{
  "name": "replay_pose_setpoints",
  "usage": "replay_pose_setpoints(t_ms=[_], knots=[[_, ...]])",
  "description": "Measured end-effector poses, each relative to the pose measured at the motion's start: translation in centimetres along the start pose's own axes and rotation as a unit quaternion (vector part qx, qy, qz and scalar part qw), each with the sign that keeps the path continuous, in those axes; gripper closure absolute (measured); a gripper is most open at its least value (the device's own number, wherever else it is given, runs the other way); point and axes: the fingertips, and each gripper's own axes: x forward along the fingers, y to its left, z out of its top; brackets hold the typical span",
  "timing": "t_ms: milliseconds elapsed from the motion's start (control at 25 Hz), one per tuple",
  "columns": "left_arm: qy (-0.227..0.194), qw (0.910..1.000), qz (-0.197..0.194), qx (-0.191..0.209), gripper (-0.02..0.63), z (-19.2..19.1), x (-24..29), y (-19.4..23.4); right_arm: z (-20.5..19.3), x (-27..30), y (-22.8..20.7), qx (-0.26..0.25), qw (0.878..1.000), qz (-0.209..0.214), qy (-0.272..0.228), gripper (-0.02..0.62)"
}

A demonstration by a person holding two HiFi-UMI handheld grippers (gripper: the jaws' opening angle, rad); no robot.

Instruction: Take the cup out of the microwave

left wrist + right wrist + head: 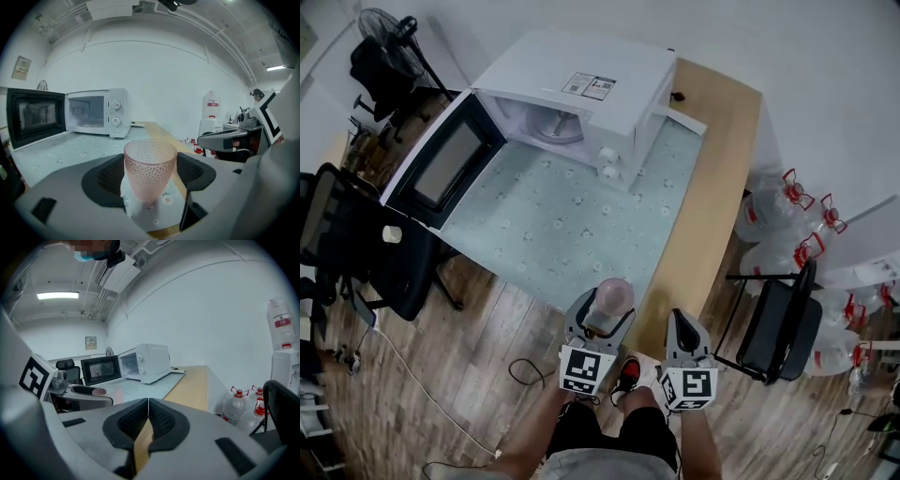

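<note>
1. Head view, looking steeply down: a white microwave (581,94) sits at the far end of a desk (712,169), well apart from the person. Its door (445,164) is swung wide to the left and the cavity looks empty.
2. The left tool (602,319) is at the desk's near edge, and its jaws are clamped on the sides of a pink dimpled cup (150,168).
3. The cup is upright with its mouth up, probably so that nothing inside could spill. It is already out of the microwave, over the near edge of the flowered cloth (562,216). Whether its base touches the desk cannot be told.
4. The right tool (148,420) hangs just beside the left one, off the desk's near corner. Its jaws are pressed together with nothing between them, so it appears idle and out of the way.
5. Judged from this, the removal looks done, and only setting the cup down may remain.
</note>
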Motion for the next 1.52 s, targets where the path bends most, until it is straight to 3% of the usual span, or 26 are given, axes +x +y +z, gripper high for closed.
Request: replay_pose_setpoints(t_ms=[800, 1280, 1520], knots=[[-0.012, 0.9995, 0.03, -0.004, 0.255, 0.3, -2.3, 0.1, 0.8, -1.9, 0.4, -0.008, 1.0, 0.012, -0.02, 0.575], [-0.041, 0.9968, 0.066, -0.018, 0.262, 5.9, -7.7, 1.7, 7.2, -3.4, 2.8, -0.03, 0.997, 0.041, -0.06, 0.577], [-0.06, 0.9934, 0.095, -0.022, 0.302, 9.5, -10.7, 3.1, 11.2, -4.0, 4.3, -0.044, 0.994, 0.061, -0.081, 0.576]])
